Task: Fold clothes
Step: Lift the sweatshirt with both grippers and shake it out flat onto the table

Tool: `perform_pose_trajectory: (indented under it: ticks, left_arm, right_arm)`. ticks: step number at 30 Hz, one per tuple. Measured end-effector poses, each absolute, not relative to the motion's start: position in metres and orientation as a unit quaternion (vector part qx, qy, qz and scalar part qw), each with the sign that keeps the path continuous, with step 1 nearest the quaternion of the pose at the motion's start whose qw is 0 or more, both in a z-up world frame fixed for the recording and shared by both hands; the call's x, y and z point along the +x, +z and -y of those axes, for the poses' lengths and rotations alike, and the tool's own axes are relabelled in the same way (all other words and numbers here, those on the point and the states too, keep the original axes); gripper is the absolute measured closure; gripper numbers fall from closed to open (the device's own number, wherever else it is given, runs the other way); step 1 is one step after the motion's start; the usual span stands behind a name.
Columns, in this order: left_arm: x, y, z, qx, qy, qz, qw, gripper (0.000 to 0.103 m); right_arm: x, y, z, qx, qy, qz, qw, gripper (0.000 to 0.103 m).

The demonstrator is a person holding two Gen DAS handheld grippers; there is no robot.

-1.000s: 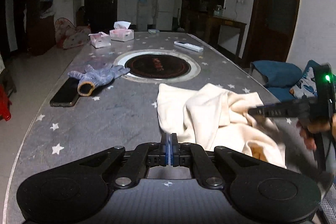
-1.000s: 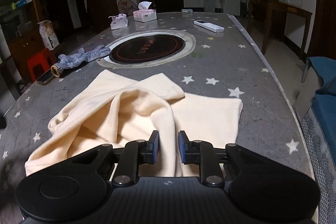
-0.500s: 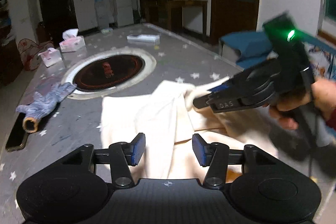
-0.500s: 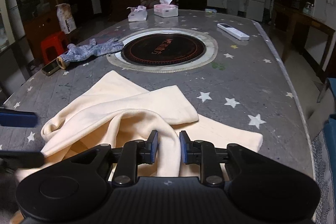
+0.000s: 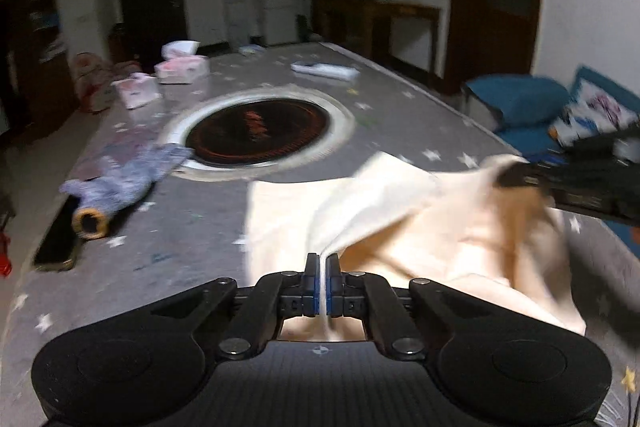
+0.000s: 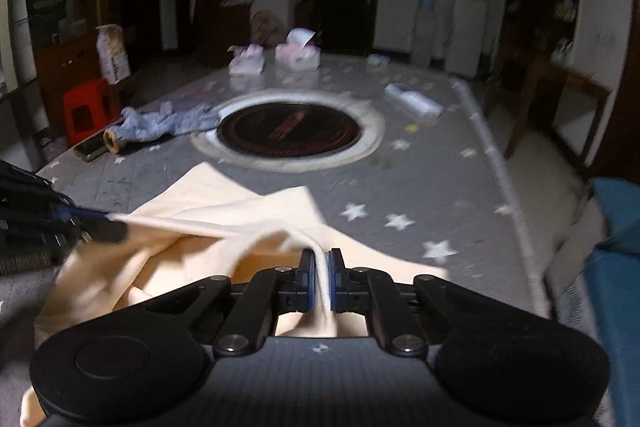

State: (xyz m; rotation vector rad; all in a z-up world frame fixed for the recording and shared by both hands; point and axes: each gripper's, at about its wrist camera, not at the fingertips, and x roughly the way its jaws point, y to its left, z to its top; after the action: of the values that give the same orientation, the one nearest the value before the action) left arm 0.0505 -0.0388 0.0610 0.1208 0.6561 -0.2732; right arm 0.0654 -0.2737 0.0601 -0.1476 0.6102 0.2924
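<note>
A: How do the jaws stand?

B: The left gripper (image 5: 322, 281) has its jaws nearly together, pinching a fold of the cream garment (image 5: 420, 223). The right gripper (image 6: 321, 285) is clamped on another fold of the same garment (image 6: 208, 227).

A: And where does the garment lie?

B: Bunched on the near part of the star-patterned table (image 5: 192, 227), partly lifted between the two grippers.

A: Anything hard to make out?

B: Both views are smeared by motion. The garment's near edge is hidden behind each gripper's body, so I cannot tell what kind of clothing it is.

A: What else is around?

B: A round dark hotplate (image 6: 288, 129) set in the table beyond the garment, a blue-grey glove (image 5: 120, 183) beside a dark phone (image 5: 56, 243), two tissue boxes (image 6: 296, 55), and a white remote (image 6: 414, 103) farther back.
</note>
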Motion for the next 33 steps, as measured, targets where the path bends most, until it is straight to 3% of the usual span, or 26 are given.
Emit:
perform_pose_trajectory:
  ticks: [12,18,21,23,33]
  left_arm:
    - [-0.035,0.084,-0.066,-0.053,-0.046,-0.303,0.951,0.100]
    - [-0.057,0.059,-0.085,-0.068,-0.017,-0.351,0.934,0.099]
    - [-0.061,0.056,-0.083,-0.054,-0.010,-0.356,0.933,0.085]
    - [-0.066,0.057,-0.079,-0.034,-0.009,-0.355,0.934,0.068]
    - [-0.115,0.063,-0.025,0.052,-0.141,-0.339,0.929,0.066]
  right_arm:
    - [-0.036,0.090,0.355,-0.031,0.036,-0.244,0.969,0.097]
    - [-0.050,0.061,0.388,0.011,-0.003,-0.302,0.953,0.095]
    - [-0.050,0.048,0.395,0.017,-0.004,-0.326,0.945,0.089]
    - [-0.054,0.048,0.395,0.011,-0.009,-0.326,0.945,0.079]
    - [-0.095,0.074,0.372,-0.042,0.092,-0.324,0.940,0.077]
